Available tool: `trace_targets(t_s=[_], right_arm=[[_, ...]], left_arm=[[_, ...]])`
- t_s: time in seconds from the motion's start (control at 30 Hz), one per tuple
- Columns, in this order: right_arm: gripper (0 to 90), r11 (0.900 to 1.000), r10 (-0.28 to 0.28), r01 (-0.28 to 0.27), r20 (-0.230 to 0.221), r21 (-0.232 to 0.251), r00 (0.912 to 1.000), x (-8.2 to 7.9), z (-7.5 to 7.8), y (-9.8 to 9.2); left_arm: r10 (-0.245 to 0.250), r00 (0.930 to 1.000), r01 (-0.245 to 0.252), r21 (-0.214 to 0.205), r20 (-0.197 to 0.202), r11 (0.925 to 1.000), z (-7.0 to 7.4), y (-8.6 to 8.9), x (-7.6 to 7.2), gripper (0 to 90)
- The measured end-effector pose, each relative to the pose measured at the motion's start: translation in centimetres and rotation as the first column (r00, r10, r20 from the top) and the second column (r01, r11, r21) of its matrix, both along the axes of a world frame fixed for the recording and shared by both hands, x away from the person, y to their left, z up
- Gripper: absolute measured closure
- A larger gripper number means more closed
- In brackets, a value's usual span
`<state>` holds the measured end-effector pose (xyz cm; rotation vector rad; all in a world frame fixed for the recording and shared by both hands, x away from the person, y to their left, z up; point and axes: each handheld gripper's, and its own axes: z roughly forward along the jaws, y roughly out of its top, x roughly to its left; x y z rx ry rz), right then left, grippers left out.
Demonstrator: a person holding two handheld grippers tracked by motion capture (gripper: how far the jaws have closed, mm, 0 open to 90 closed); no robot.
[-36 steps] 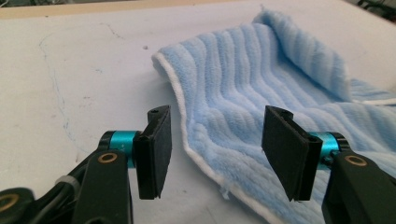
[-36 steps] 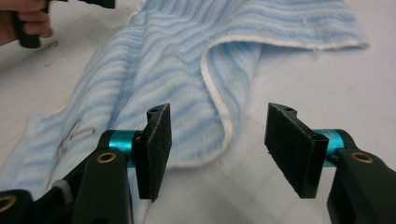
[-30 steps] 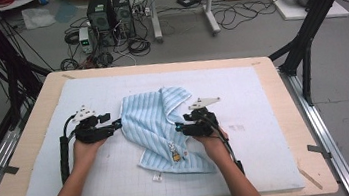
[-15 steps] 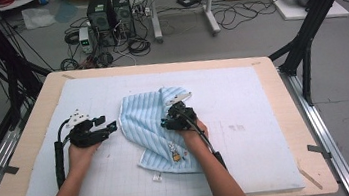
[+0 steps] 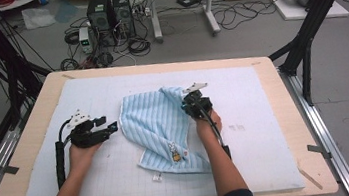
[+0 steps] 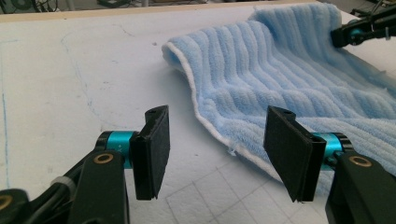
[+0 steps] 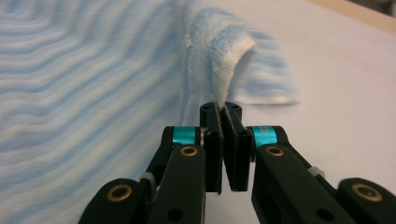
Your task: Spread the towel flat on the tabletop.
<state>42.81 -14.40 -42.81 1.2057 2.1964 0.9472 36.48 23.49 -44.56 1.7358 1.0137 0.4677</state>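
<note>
The right gripper (image 5: pixel 189 102) has moved from the towel's (image 5: pixel 159 130) right side up to its far right corner, and its jaws have just been closing; they now pinch that raised edge. The towel lies crumpled mid-desk (image 5: pixel 267 132) on the mat (image 5: pixel 258 102). The left gripper (image 5: pixel 107 130) rests as before just left of the towel, jaws apart and empty.

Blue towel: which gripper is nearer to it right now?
Right. The right gripper is shut on a fold of the blue towel; the left gripper sits open just beside its edge, not touching.
</note>
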Motion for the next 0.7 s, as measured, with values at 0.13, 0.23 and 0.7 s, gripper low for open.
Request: trace_targets(t_s=[0.13, 0.23, 0.7], right_arm=[[87.2, 0.9962, -0.080, 0.081, 0.030, -0.031, 0.9963, 1.1, 0.5, -1.8], [87.2, 0.9884, -0.142, 0.145, 0.059, -0.046, 0.9881, 1.6, 1.0, -2.7], [48.3, 0.9726, -0.226, 0.223, 0.046, 0.066, 0.9731, 0.3, 1.2, -5.5]], left_arm=[[-0.005, 1.0000, 0.005, 0.006, 0.001, 1.0000, -0.1, -0.2, 0.0, 41.2], [-0.010, 0.9999, 0.010, 0.009, -0.002, 0.9999, -0.1, -0.3, 0.0, 41.3], [-0.097, 0.9951, 0.097, 0.019, -0.019, 0.9951, -0.2, -1.9, -0.4, 43.2]])
